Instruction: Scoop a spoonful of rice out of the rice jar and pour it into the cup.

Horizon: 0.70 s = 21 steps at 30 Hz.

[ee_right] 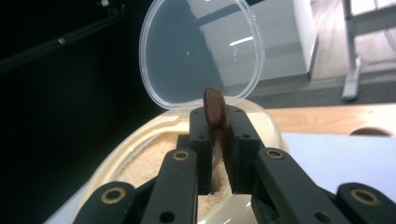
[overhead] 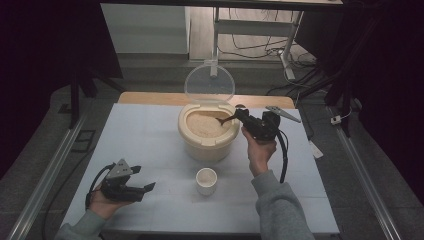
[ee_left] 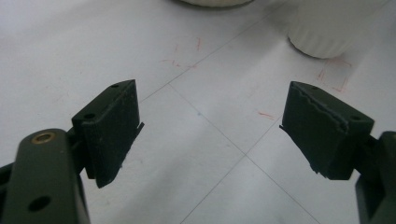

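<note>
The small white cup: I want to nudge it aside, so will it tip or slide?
The white cup looks squat and about as wide as tall, so it probably slides rather than tips. It looks ceramic, so likely fairly heavy and breakable.

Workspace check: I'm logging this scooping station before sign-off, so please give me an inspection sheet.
Surface: white table, faint red marks in the left gripper view.
Job's things: cream container of grain, clear lid upright; brown spoon dipping into the grain; white cup in front.
Clutter: nothing seen.
Grippers: right gripper shut on spoon; left gripper open, holding nothing, over the table.
Cables: one trails from each gripper; more on the floor behind.
Surroundings: dark, desk legs beyond.
</note>
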{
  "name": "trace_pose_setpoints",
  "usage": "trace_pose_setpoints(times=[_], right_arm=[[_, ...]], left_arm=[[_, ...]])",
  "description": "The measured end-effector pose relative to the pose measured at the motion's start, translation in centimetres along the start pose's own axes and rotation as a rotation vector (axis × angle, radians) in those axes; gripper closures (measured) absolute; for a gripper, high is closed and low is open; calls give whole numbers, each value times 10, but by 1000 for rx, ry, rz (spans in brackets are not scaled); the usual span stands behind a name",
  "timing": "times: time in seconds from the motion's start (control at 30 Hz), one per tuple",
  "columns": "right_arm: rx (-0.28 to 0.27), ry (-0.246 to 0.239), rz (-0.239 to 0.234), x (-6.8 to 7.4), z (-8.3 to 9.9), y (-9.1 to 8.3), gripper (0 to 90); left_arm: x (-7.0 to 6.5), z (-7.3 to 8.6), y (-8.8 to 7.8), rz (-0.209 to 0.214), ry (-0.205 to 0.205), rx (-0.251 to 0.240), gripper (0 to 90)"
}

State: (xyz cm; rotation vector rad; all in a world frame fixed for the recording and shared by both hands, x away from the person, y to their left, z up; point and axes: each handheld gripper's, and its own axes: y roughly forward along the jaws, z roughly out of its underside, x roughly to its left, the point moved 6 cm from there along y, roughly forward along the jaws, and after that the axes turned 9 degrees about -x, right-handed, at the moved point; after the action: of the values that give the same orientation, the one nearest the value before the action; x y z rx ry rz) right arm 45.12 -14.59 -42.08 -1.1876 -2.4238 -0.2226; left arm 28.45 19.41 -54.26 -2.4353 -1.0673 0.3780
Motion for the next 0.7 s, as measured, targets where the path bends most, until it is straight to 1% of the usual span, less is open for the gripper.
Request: trace_pose_setpoints(times=[0.03, 0.07, 0.13, 0.17, 0.2, 0.27, 0.37, 0.47, 0.53, 0.63, 0.7], right_arm=[[0, 0, 0, 0, 0, 0, 820], [5, 23, -4, -1, 1, 0, 820], [4, 48, -3, -2, 1, 0, 819], [-1, 85, -1, -4, 2, 0, 814], [-1, 85, -1, -4, 2, 0, 814], [-2, 121, -1, -6, 2, -1, 815], [-5, 149, 4, -7, 3, -1, 814], [-3, 155, 10, -7, 3, -2, 814], [-9, 176, 12, -8, 3, -2, 817], [-18, 222, 1, -10, 2, -3, 822], [-15, 231, 0, -9, 3, -4, 826]], left_arm=[[0, 0, 0, 0, 0, 0, 187], [0, 0, 0, 1, 1, 2, 187], [0, 0, 0, 0, 3, 2, 187], [0, 0, 0, 0, 3, 2, 187], [-1, 0, 0, -1, 4, 1, 187], [0, 0, 0, 0, 4, 0, 187], [0, 0, 0, 0, 4, 2, 187], [0, 0, 0, -2, 4, 1, 187], [0, 0, 0, -3, 6, 0, 187], [0, 0, 0, -4, 7, 0, 187], [0, 0, 0, -4, 7, 0, 187]])
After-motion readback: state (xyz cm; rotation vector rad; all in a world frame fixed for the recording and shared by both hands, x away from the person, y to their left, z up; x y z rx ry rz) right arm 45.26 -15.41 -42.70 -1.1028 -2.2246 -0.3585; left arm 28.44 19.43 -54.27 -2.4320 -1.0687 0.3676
